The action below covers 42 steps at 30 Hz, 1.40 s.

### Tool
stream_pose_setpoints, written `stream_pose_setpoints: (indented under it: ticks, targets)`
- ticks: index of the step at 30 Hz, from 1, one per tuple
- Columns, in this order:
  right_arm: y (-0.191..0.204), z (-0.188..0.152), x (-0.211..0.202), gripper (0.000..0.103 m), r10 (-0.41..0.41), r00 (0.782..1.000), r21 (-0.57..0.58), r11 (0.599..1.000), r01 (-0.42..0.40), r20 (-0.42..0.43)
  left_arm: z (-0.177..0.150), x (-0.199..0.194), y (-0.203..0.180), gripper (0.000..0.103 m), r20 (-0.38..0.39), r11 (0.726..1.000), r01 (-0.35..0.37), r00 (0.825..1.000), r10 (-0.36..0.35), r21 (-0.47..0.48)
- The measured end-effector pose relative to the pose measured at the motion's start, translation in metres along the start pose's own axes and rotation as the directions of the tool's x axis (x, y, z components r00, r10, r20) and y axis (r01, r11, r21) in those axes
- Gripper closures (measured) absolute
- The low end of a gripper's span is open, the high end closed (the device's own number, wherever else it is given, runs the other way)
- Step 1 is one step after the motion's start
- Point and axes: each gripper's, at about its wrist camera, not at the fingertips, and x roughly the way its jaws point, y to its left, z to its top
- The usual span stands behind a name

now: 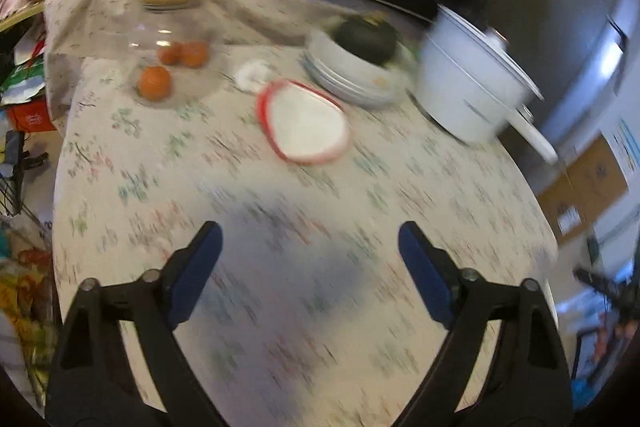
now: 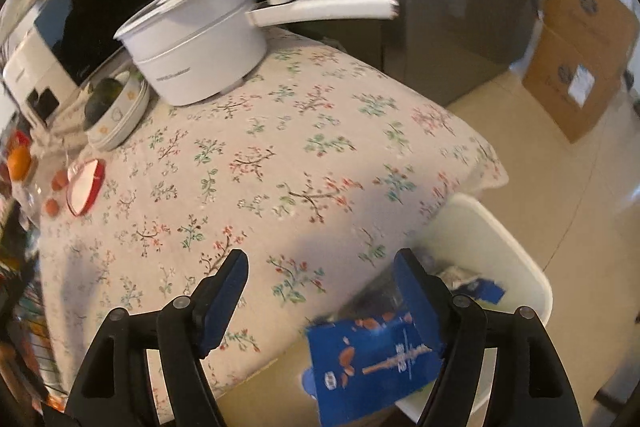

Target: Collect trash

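Left tool [image 1: 310,245] hangs wide and empty over the floral table [image 1: 460,195], facing a crumpled white scrap [image 1: 252,75] beside the red-rimmed lid [image 1: 306,121], probably remaining trash. Right tool [image 2: 322,271], spread wide, holds nothing; a blue snack wrapper [image 2: 372,363] sits below over the white bin [image 2: 516,259] at the table's edge, likely so trash drops straight in.

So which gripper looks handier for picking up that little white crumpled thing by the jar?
Probably the left. Its view faces the white crumpled scrap beside the glass jar, and the left gripper is open and empty. The right gripper hangs over the white bin, at the table's other end.
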Motion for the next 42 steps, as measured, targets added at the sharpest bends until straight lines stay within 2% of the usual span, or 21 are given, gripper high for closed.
stream_pose_setpoints:
  ticks: [2,4,6,11,14,15,16,17,18,21,25,27,33,37,42]
  targets:
    - [0.011,0.003,0.007,0.026,-0.009,1.000,-0.033,0.999,0.009,-0.002,0.009,0.020,0.011,0.028,0.007,1.000,-0.010,1.000,0.010,-0.025]
    - [0.020,0.006,0.014,0.026,-0.030,1.000,-0.072,0.997,0.029,-0.005,0.018,0.042,0.018,0.041,0.007,0.999,-0.015,1.000,0.015,-0.044]
    - [0.029,0.008,0.021,0.026,-0.049,0.999,-0.111,0.993,0.048,-0.009,0.025,0.059,0.021,0.046,0.010,0.999,-0.005,1.000,0.006,-0.049]
    - [0.044,0.011,0.034,0.026,-0.081,0.997,-0.190,0.979,0.077,-0.012,0.040,0.095,0.020,0.050,0.013,0.999,0.010,1.000,-0.010,-0.034]
    - [0.051,0.012,0.036,0.026,-0.084,0.996,-0.212,0.974,0.081,-0.005,0.047,0.114,0.023,0.060,0.002,0.997,0.028,1.000,-0.028,-0.066]
    - [0.052,0.012,0.035,0.026,-0.081,0.997,-0.213,0.974,0.078,-0.003,0.048,0.119,0.025,0.067,0.003,0.995,0.044,0.999,-0.044,-0.088]
    - [0.054,0.012,0.035,0.026,-0.077,0.997,-0.214,0.974,0.075,0.000,0.048,0.122,0.027,0.080,0.005,0.992,0.063,0.998,-0.062,-0.108]
    - [0.055,0.012,0.034,0.026,-0.071,0.997,-0.214,0.974,0.070,0.004,0.048,0.125,0.029,0.088,0.006,0.988,0.078,0.997,-0.078,-0.131]
    - [0.057,0.012,0.033,0.026,-0.066,0.998,-0.214,0.975,0.066,0.007,0.048,0.125,0.030,0.092,0.010,0.984,0.093,0.996,-0.093,-0.151]
    - [0.064,0.013,0.030,0.026,-0.059,0.998,-0.214,0.975,0.062,0.023,0.044,0.114,0.027,0.094,0.019,0.983,0.101,0.995,-0.099,-0.151]
    - [0.082,0.015,0.030,0.026,-0.052,0.998,-0.234,0.970,0.059,0.037,0.029,0.078,0.025,0.094,0.001,0.990,0.057,0.998,-0.057,-0.129]
    - [0.097,0.015,0.031,0.026,-0.033,0.999,-0.246,0.968,0.041,0.038,0.024,0.057,0.025,0.094,-0.007,0.995,0.012,1.000,-0.013,-0.095]
    - [0.162,0.011,0.035,0.026,0.109,0.993,-0.285,0.954,-0.093,0.041,0.005,-0.017,0.026,0.094,0.030,0.989,-0.140,0.990,0.139,0.044]
    - [0.220,0.010,0.046,0.026,0.221,0.975,-0.317,0.928,-0.197,0.039,-0.007,-0.057,0.046,0.094,0.021,0.983,-0.180,0.983,0.181,-0.032]
    - [0.296,0.016,0.074,0.028,0.329,0.944,-0.327,0.893,-0.308,0.009,-0.011,-0.071,0.061,0.094,0.060,0.967,-0.254,0.965,0.255,-0.020]
